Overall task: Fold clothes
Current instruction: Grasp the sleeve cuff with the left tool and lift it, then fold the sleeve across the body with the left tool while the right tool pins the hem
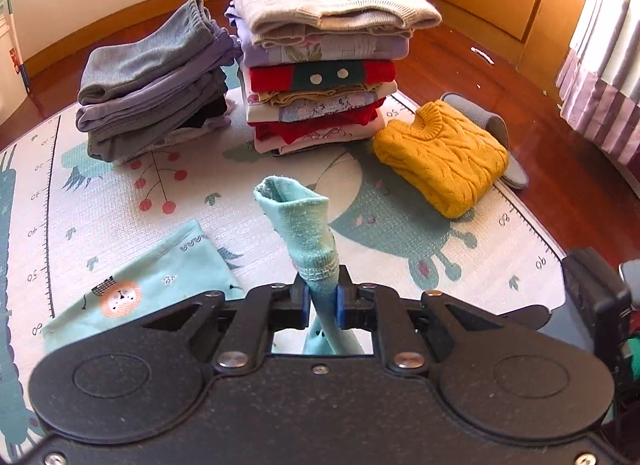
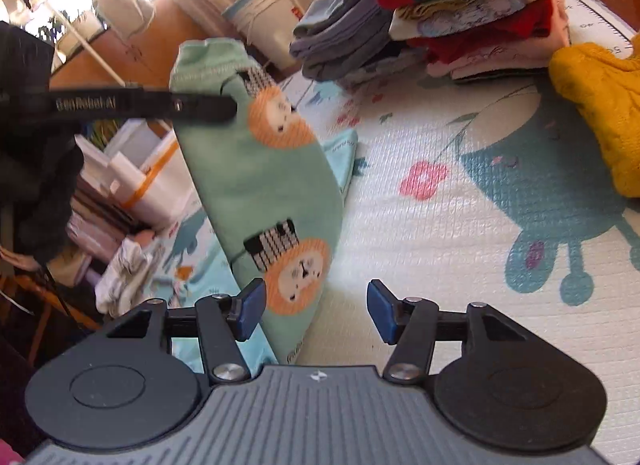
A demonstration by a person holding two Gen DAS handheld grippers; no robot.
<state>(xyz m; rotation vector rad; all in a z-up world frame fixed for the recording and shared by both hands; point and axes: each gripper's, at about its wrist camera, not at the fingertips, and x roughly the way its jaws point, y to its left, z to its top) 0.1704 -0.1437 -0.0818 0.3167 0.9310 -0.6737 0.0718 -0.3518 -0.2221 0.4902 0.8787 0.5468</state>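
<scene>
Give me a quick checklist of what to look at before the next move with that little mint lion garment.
1. Left gripper clamped on the mint garment: ok, the cloth is pinched between its pads.
2. Right gripper ready to take hold: ok, its jaws stand open with nothing between them, beside the hanging cloth.
3. Garment spread flat for folding: not ok, part hangs lifted, part lies on the play mat.
4. Bare mat in front to lay it on: ok.
5. Folded stacks and yellow sweater out of the way: ok, they sit farther back.
6. Which part of the garment is gripped: cannot tell.
</scene>
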